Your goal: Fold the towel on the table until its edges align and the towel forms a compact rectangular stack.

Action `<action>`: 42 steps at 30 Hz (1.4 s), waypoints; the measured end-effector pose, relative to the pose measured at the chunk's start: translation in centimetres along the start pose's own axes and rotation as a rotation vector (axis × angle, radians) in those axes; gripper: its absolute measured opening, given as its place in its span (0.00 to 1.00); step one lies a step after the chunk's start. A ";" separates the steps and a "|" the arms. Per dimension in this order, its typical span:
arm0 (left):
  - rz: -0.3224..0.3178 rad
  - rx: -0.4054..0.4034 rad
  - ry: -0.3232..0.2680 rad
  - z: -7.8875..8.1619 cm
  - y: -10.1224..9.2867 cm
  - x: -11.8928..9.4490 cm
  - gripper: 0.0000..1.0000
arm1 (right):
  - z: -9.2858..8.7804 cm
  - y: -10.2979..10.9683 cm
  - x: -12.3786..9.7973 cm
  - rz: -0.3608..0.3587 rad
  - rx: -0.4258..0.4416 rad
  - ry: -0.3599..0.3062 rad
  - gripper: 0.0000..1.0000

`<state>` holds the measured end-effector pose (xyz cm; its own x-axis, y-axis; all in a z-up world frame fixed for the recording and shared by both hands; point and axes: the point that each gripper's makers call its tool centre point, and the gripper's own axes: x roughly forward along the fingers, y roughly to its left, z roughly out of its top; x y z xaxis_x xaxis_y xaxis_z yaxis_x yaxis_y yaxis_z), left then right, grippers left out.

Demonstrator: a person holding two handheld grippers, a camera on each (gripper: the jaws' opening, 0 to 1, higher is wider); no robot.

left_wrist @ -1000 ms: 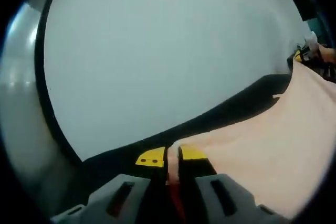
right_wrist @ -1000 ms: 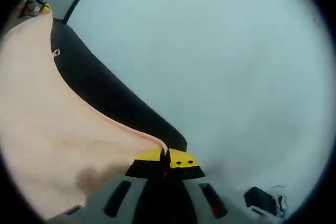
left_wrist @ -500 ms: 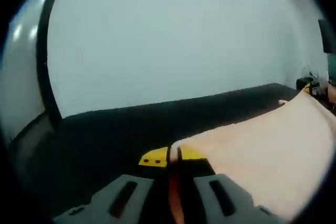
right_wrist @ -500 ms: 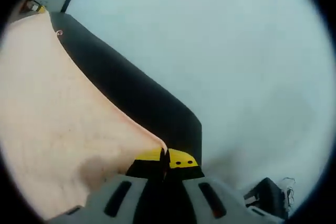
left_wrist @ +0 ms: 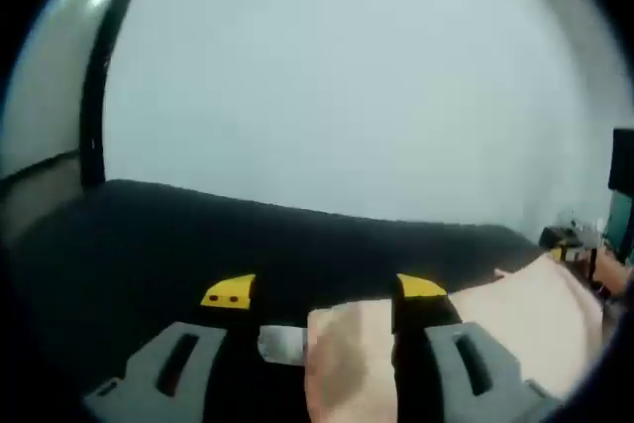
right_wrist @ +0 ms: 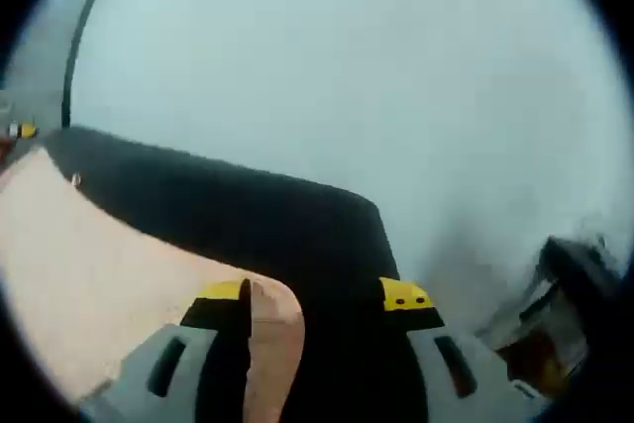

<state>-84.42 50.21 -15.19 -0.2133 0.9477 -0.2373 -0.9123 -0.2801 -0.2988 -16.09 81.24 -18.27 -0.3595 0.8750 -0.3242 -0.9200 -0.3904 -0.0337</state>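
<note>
Release step of a fold: left claw [left_wrist: 322, 292] & right claw [right_wrist: 317, 294] are spread wide, towel [right_wrist: 89, 264] corners lie slack btwn jaws on dark surface [right_wrist: 287, 220]; withdrawal, then edge check, is reqd next.

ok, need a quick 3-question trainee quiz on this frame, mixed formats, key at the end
1. True or false: the left gripper is clamped shut on the towel.
2. Multiple choice: what colour is the table surface under the towel? A) white B) black C) wood brown
3. Fill in the blank: in the right gripper view, the towel corner lies next to the right gripper's ______ jaw as seen in the picture.

Key
1. False: both jaws stand apart, with the towel corner loose between them.
2. B
3. left
</note>
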 end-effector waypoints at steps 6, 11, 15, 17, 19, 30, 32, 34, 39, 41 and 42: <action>-0.137 0.265 0.020 1.1 -0.5 -6.8 0.35 | 1.1 -2.0 -5.5 -0.061 0.007 -0.042 0.39; -0.248 0.726 0.100 -1.9 -2.4 -14.7 0.26 | 0.9 1.5 -13.3 -0.054 -0.226 -0.081 0.27; -0.450 1.062 0.171 -7.3 -5.7 -21.2 0.26 | 0.1 5.1 -19.1 0.011 -0.395 -0.106 0.27; -0.515 1.168 0.234 -10.1 -7.1 -23.6 0.25 | -0.4 6.5 -22.1 0.031 -0.456 -0.128 0.25; -0.501 1.237 0.278 -10.6 -5.2 -23.2 0.24 | -1.5 7.3 -24.3 0.058 -0.515 -0.102 0.21; -0.491 1.492 0.417 -14.2 -4.9 -23.3 0.21 | -4.2 9.5 -30.2 0.145 -0.864 -0.044 0.22; -0.491 1.500 0.431 -14.7 -4.6 -23.1 0.20 | -5.2 9.3 -29.9 0.138 -0.966 -0.014 0.22; -0.484 1.509 0.419 -14.6 -4.6 -22.9 0.19 | -6.3 8.1 -29.3 0.072 -1.151 0.041 0.21; -0.460 1.458 0.468 -15.4 -3.9 -23.1 0.00 | -10.5 8.3 -28.7 0.186 -1.298 0.129 0.18; -0.452 1.414 0.443 -15.1 -4.2 -23.3 0.00 | -10.8 7.8 -28.5 0.162 -1.427 0.125 0.12; -0.444 1.402 0.426 -14.8 -4.2 -23.5 0.00 | -11.7 7.7 -28.4 0.174 -1.420 0.153 0.10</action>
<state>-70.43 26.90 -22.04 0.0475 0.7317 -0.6800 -0.5107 0.6029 0.6130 -11.14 50.07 -20.37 -0.3451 0.7843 -0.5155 0.0970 -0.5165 -0.8508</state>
